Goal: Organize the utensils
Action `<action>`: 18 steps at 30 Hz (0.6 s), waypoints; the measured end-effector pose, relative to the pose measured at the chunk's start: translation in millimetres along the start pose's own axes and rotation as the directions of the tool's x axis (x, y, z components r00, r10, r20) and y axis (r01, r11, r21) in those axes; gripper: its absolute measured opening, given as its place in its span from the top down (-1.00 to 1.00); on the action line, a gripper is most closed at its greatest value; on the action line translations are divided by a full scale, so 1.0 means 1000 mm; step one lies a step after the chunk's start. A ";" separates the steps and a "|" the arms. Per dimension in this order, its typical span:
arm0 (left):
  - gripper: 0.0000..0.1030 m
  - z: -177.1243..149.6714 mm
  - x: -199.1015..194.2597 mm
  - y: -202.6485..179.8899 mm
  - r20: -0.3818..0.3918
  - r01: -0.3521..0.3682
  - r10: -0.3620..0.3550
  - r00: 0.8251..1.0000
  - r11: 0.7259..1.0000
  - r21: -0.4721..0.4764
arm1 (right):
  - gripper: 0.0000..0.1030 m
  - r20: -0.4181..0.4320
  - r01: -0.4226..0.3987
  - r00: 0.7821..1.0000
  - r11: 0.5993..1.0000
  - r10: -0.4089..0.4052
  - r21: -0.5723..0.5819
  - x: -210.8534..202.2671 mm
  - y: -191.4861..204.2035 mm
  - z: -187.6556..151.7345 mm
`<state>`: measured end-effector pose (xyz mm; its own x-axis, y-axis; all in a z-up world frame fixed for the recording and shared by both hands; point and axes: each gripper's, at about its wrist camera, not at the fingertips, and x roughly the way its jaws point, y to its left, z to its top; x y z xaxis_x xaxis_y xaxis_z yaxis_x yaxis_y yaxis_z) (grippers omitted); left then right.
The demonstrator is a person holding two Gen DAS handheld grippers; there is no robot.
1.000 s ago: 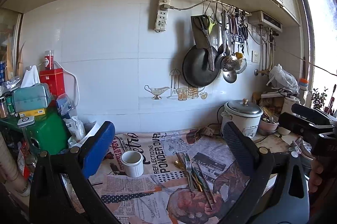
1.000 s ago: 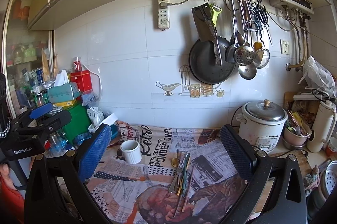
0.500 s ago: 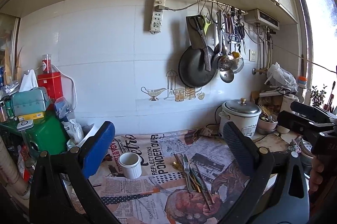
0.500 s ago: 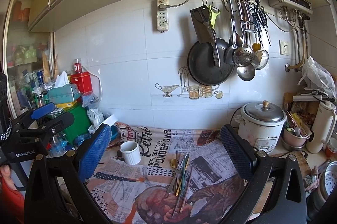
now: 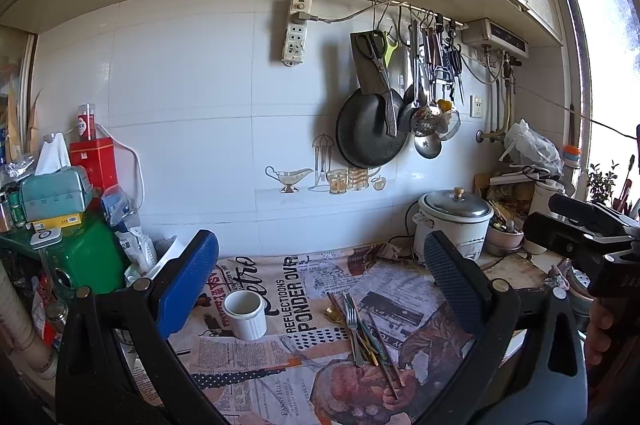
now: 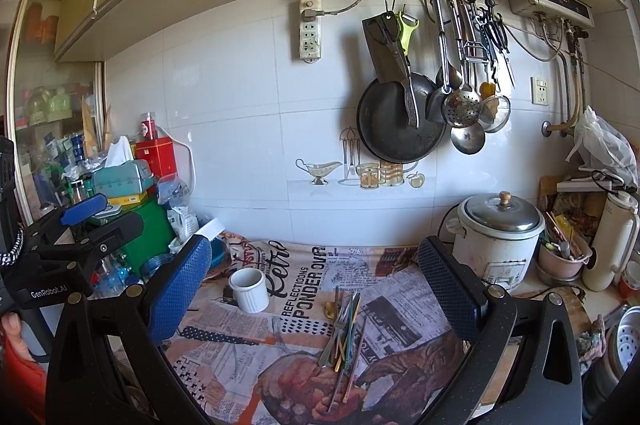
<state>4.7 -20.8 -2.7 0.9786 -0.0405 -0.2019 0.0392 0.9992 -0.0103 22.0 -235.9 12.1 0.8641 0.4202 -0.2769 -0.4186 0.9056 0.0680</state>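
Note:
A loose pile of utensils [image 5: 366, 335], with a fork, a gold spoon and chopsticks, lies on the newspaper-print cloth [image 5: 400, 309]. It also shows in the right wrist view [image 6: 345, 329]. A white ribbed cup [image 5: 245, 313] stands upright and empty left of the pile, also seen in the right wrist view [image 6: 249, 289]. My left gripper [image 5: 320, 289] is open and empty, held above the counter. My right gripper [image 6: 316, 293] is open and empty too, above the cloth. Each gripper shows at the edge of the other's view.
A rice cooker [image 6: 498, 237] stands at the back right with a pink bowl [image 6: 562, 259] and a thermos [image 6: 610, 237] beside it. Green and red tins and a tissue box [image 5: 54, 187] crowd the left. A pan [image 6: 400, 121] and ladles hang on the wall.
Both grippers have drifted slightly; the scene has shifted a little left in the left wrist view. Nothing on the counter has moved.

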 end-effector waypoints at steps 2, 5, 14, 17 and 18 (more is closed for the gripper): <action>-1.00 0.000 0.000 -0.001 0.000 -0.002 0.002 1.000 1.000 -0.001 | -0.99 -0.002 -0.002 1.000 1.000 0.002 0.001 0.001 0.001 0.000; -1.00 0.000 -0.001 -0.001 0.001 -0.002 0.002 1.000 1.000 -0.002 | -0.99 -0.002 -0.002 1.000 1.000 0.002 0.000 0.002 0.002 0.000; -1.00 0.001 0.000 0.000 -0.002 -0.003 0.003 1.000 1.000 -0.004 | -0.99 -0.007 -0.002 1.000 1.000 0.002 -0.004 0.006 0.005 0.000; -1.00 0.001 0.004 0.003 -0.008 -0.003 0.003 1.000 1.000 -0.009 | -0.99 -0.012 0.003 1.000 1.000 -0.003 -0.007 0.010 0.007 -0.001; -1.00 0.001 0.005 0.003 -0.011 -0.004 0.003 1.000 1.000 -0.010 | -0.99 -0.017 0.005 1.000 1.000 -0.005 -0.006 0.012 0.007 -0.001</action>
<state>10.1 -18.0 -2.4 0.9763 -0.0371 -0.2131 0.0337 0.9992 -0.0195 29.1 -224.8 8.1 0.8615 0.4144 -0.2933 -0.4158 0.9074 0.0609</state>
